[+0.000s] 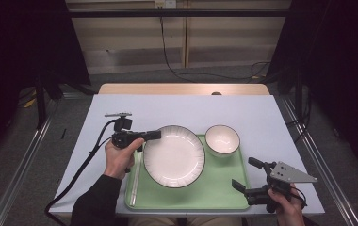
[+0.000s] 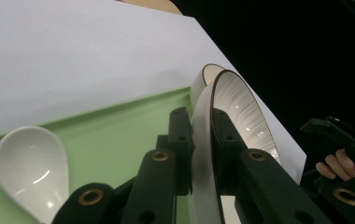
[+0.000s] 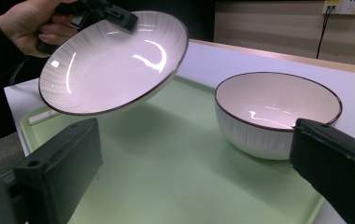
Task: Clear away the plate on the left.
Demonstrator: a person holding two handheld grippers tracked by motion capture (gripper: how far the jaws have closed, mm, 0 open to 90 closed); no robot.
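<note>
A white ribbed plate (image 1: 174, 155) with a dark rim hangs tilted above the green tray (image 1: 215, 194). My left gripper (image 1: 154, 135) is shut on its left rim. In the left gripper view the two black jaws pinch the plate (image 2: 241, 107) edge-on, at my left gripper (image 2: 202, 126). In the right gripper view the plate (image 3: 115, 60) is clear of the tray (image 3: 166, 163). A white bowl (image 1: 222, 139) stands on the tray's far right corner. My right gripper (image 1: 244, 173) is open over the tray's near right edge, with nothing between its wide jaws (image 3: 194, 140).
A white ceramic spoon (image 2: 31, 168) lies along the tray's left side (image 1: 134, 181). The tray rests on a pale table (image 1: 186, 110) with bare surface behind and to both sides. Dark floor and metal rails flank the table.
</note>
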